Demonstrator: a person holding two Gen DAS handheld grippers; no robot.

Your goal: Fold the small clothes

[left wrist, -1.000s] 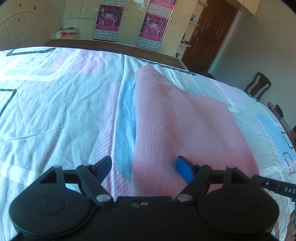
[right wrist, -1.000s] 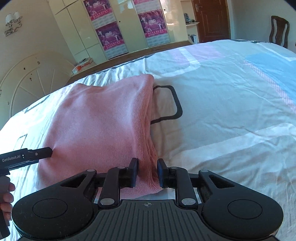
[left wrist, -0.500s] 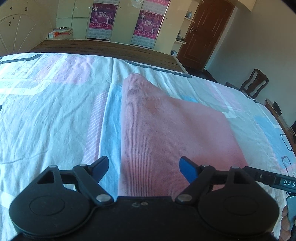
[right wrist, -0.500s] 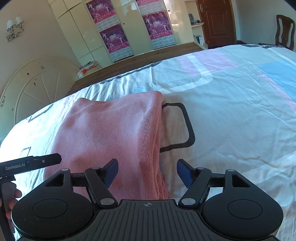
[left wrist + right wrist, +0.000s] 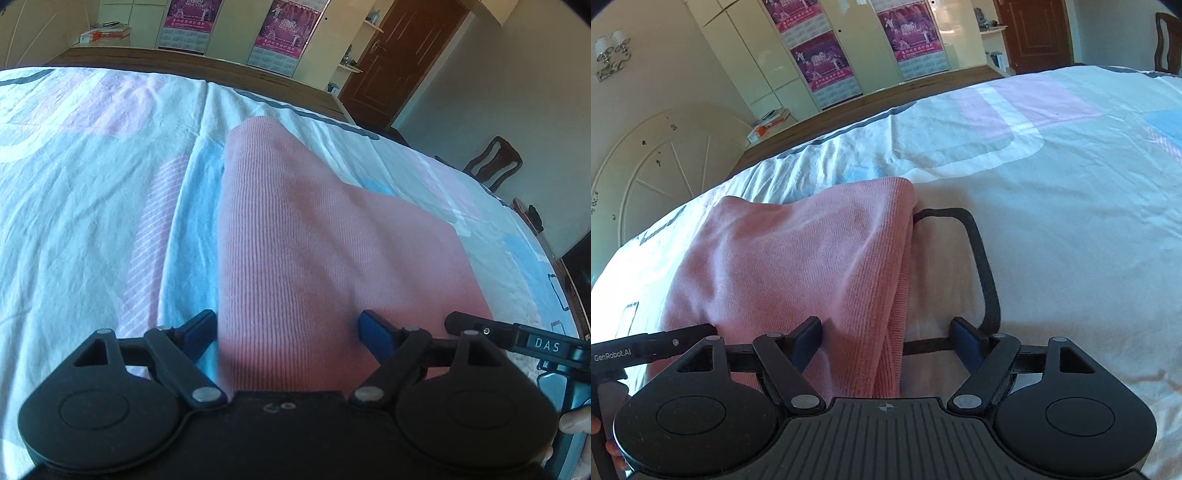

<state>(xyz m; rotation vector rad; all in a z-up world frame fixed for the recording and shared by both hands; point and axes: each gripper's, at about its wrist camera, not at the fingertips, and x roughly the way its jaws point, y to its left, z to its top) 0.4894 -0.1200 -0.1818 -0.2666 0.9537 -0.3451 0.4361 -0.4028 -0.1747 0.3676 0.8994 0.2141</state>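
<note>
Now both claws wide over pink garment [image 5: 314, 258].

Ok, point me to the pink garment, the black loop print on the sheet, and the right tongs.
pink garment [image 5: 798, 258], right wrist view, middle of its top layer.
black loop print [image 5: 982, 266], right wrist view, right-hand side of the outline.
right tongs [image 5: 886, 338], right wrist view, midway between the open fingertips.

Folded pink ribbed knit garment [image 5: 314, 258], flat on the bed.

Both wrist views low, close, sharing pink garment [image 5: 314, 258]
</note>
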